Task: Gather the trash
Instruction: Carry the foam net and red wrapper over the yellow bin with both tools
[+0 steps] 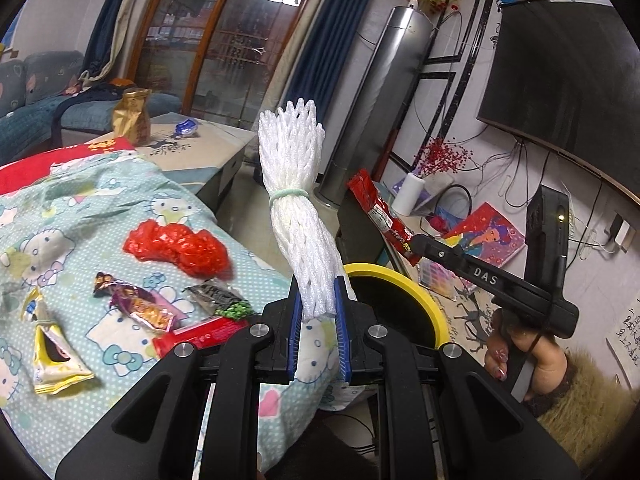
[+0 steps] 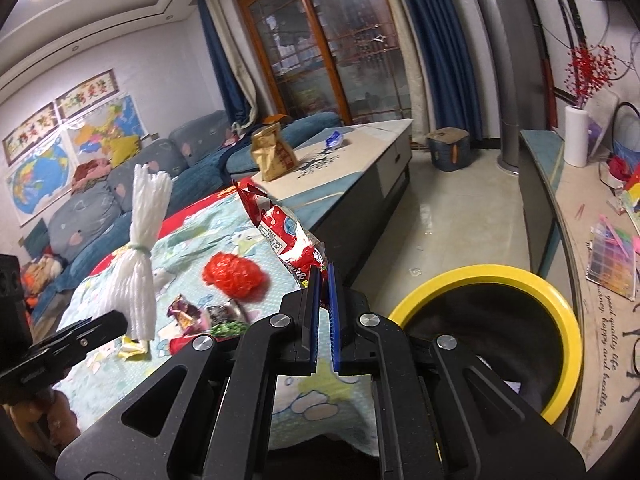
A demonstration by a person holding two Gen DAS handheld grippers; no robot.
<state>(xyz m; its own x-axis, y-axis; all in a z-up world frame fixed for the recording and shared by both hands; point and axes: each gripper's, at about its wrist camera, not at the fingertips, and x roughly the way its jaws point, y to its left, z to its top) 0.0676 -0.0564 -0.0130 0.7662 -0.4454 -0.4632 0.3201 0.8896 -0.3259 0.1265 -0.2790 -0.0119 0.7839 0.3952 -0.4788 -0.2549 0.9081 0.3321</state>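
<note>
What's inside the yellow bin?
The yellow bin looks dark inside; only a small pale patch shows near the bottom. The right hand-held gripper hides the rest.

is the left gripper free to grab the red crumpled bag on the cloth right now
Probably not: the left gripper is shut on the white foam net. The red crumpled bag lies uncovered, so nothing else blocks it.

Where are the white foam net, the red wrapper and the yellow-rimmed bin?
white foam net [image 1: 298, 184], left wrist view, near its band.
red wrapper [image 2: 286, 228], right wrist view, middle.
yellow-rimmed bin [image 2: 560, 308], right wrist view, rim.
</note>
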